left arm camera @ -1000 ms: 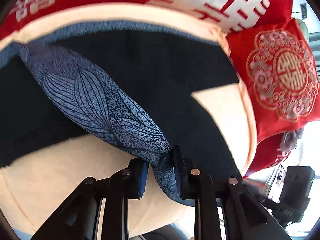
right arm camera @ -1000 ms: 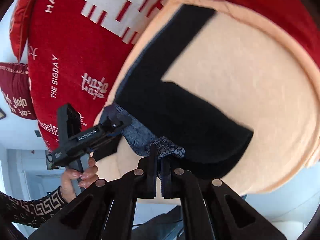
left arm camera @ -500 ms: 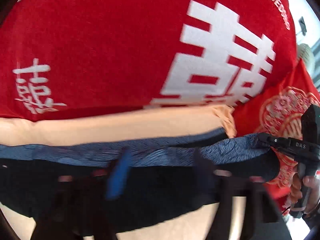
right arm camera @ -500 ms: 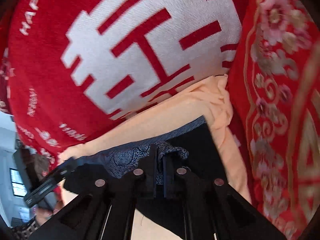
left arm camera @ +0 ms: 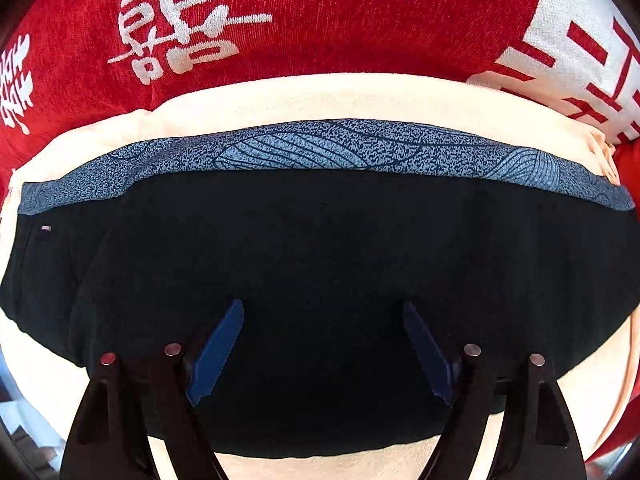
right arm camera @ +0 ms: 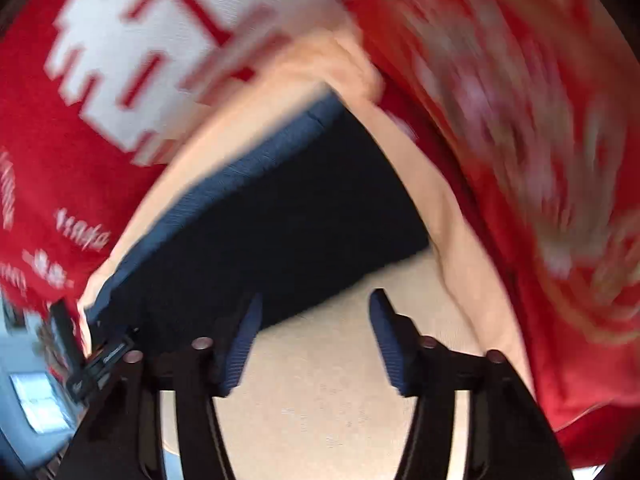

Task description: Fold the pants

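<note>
The dark navy pants lie folded flat on a cream cushion, with a strip of their blue leaf-patterned side showing along the far edge. My left gripper is open and empty, just above the dark cloth. In the blurred right wrist view the pants lie ahead and to the left. My right gripper is open and empty, over bare cushion at the pants' near right edge. The left gripper's body shows at the far left.
Red pillows with white characters stand right behind the cushion. Another red patterned pillow lies along the right side. The cushion's front edge is near the bottom of both views.
Both grippers carried the patterned edge over to the back of the cushion, then let go. Both now stand open, and the pants lie flat in a fold. The right gripper is still moving.
</note>
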Action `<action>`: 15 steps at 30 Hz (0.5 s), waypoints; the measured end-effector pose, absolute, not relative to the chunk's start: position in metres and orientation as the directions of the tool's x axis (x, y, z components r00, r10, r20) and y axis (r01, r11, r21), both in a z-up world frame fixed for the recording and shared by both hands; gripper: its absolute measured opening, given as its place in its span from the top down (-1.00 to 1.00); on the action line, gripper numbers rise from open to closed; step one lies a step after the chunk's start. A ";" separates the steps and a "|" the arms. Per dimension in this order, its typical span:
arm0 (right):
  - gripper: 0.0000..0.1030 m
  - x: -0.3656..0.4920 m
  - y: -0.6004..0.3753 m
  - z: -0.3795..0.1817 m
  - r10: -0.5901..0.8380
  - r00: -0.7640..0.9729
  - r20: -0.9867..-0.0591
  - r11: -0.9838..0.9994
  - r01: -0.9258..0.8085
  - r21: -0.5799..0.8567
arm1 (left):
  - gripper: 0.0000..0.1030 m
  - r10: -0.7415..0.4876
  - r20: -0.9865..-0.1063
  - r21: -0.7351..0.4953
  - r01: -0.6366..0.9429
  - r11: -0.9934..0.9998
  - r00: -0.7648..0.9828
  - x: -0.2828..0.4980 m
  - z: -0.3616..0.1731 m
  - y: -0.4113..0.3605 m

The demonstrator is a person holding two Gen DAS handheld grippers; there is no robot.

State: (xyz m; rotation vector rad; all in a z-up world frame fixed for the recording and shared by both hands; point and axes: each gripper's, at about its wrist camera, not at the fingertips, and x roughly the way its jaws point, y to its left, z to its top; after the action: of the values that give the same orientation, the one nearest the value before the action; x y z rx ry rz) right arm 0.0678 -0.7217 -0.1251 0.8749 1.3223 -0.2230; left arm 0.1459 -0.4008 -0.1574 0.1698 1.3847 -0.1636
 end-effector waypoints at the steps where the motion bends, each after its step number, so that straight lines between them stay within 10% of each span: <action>1: 0.00 0.063 -0.729 -0.138 0.337 0.305 -0.891 0.613 0.647 0.454 | -0.61 -0.015 -0.983 0.025 0.215 0.976 0.182 0.147 -0.158 -0.402; 3: 0.18 0.065 -0.743 -0.150 0.309 0.359 -0.881 0.558 0.682 0.473 | -0.61 -0.017 -0.982 0.026 0.224 0.974 0.188 0.149 -0.160 -0.405; 5: 0.78 0.081 -0.747 -0.148 0.301 0.375 -0.877 0.573 0.664 0.481 | -0.61 -0.019 -0.982 0.026 0.229 0.973 0.189 0.149 -0.159 -0.404; 15: 0.52 0.093 -0.751 -0.148 0.305 0.301 -0.904 0.661 0.616 0.428 | -0.61 0.023 -0.985 0.055 0.183 0.982 0.173 0.169 -0.145 -0.413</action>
State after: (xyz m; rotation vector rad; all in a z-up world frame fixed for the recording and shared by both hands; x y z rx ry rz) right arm 0.0932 -0.7515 -0.1484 0.8820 1.2922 -0.2462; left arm 0.1692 -0.4126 -0.1451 0.1742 1.3948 -0.1142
